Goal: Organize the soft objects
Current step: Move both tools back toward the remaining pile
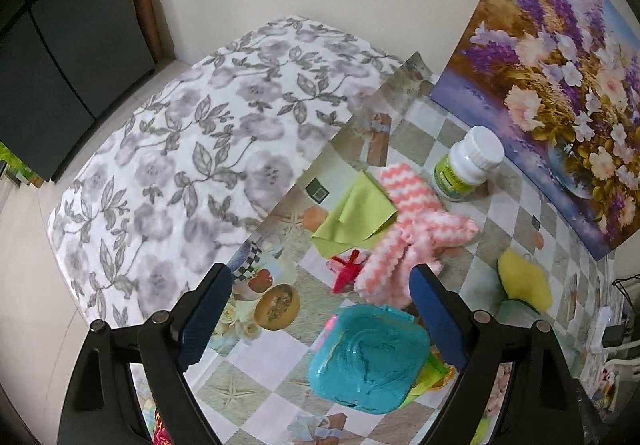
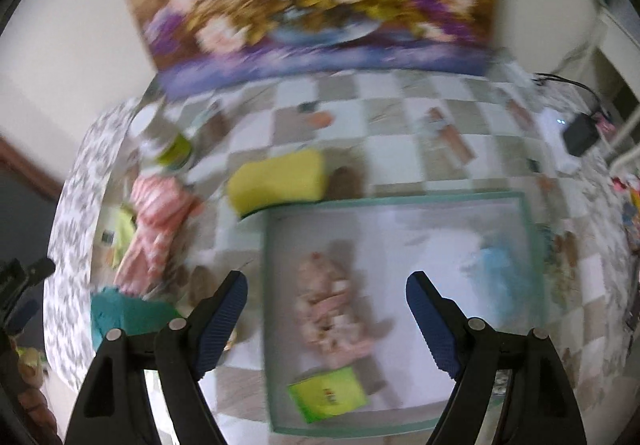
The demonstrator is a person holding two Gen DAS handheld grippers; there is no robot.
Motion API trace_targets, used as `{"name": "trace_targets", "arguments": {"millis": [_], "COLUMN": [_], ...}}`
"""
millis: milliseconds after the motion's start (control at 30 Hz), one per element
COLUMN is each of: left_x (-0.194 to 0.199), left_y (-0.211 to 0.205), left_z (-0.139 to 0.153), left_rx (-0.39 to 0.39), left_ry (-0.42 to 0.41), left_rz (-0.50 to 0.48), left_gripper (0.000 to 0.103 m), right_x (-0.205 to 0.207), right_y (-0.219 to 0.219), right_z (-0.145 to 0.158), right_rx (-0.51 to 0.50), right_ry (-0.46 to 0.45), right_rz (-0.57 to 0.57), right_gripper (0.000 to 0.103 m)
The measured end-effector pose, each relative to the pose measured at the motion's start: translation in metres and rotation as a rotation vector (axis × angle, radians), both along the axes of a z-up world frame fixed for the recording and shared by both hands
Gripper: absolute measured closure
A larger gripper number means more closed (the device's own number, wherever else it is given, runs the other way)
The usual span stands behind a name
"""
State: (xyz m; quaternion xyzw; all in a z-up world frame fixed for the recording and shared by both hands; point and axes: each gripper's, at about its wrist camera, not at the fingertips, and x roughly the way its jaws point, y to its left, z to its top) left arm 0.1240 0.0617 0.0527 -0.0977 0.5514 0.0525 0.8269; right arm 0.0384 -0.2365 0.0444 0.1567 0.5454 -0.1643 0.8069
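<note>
Both claws hang wide and empty over the checkered tablecloth (image 1: 256,357), pointing steeply down.

The left gripper (image 1: 320,317) has its blue-padded jaws spread with nothing between the pads; a round-cornered teal plastic lid (image 1: 368,357) lies just ahead of its right finger, a pink-and-white zigzag knitted cloth (image 1: 404,229) sits beyond the tips, a folded lime-green cloth (image 1: 356,213) lies beside it to the left, and a yellow sponge (image 1: 524,281) sits off to the right. The right gripper (image 2: 326,309), in a blurred view, stands equally wide above a shallow clear glass-rimmed tray (image 2: 528,229); a pale pink soft bundle (image 2: 332,309) lies in it between the jaws, untouched, with a lime-green packet (image 2: 328,393) nearer the camera.
</note>
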Motion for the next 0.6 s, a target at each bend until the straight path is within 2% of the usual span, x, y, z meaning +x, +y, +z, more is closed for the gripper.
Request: {"name": "trace_targets", "arguments": {"millis": [133, 233, 433, 600], "left_x": [0.0, 0.002, 0.002, 0.0], "left_y": [0.009, 0.015, 0.036, 0.053], "left_z": [-0.008, -0.023, -0.048, -0.06], "left_rx": [0.004, 0.015, 0.006, -0.015], "left_ry": [0.02, 0.064, 0.129, 0.158], "left_rz": [0.019, 0.031, 0.079, 0.12], "left_gripper": [0.013, 0.013, 0.013, 0.013], "right_x": [0.011, 0.016, 0.019, 0.018], "right_y": [0.034, 0.055, 0.08, 0.096], "right_z": [-0.014, -0.028, -0.057, -0.072], "right_rx": [0.02, 0.022, 0.06, 0.08], "right_ry": [0.026, 0.065, 0.129, 0.139], "right_rz": [0.096, 0.161, 0.246, 0.33], "right_gripper": [0.019, 0.018, 0.018, 0.019]}}
